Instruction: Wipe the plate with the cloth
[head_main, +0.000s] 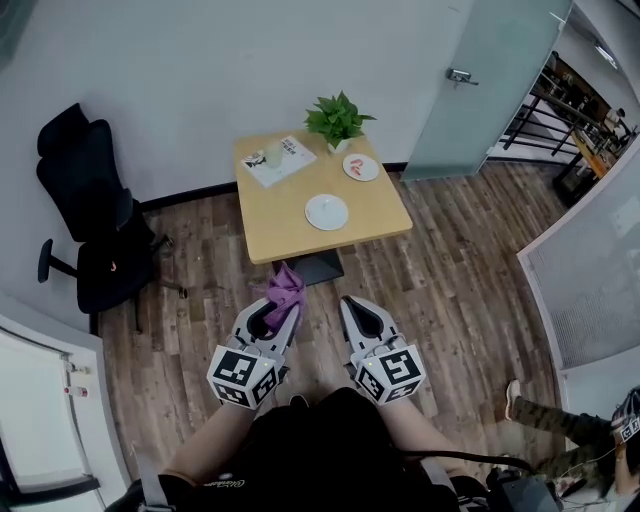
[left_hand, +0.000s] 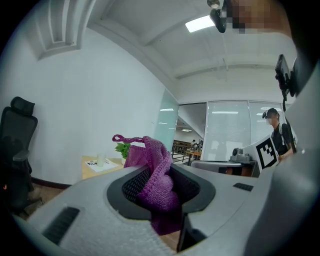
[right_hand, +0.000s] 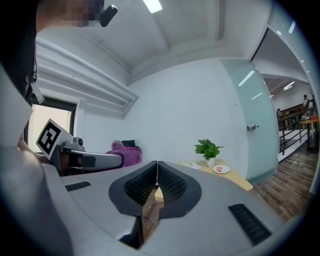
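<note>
While you stand back from the table, your left gripper pinches the purple cloth, your right gripper has its jaws pressed together holding nothing, and the white plate sits near the table's front edge.

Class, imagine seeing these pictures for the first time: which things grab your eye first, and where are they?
The bright purple cloth stands out, clamped in the left tool low in the head view, beside the shut, empty right tool. Ahead stands a small wooden table with a white plate near its front edge and a green plant at the back.
</note>
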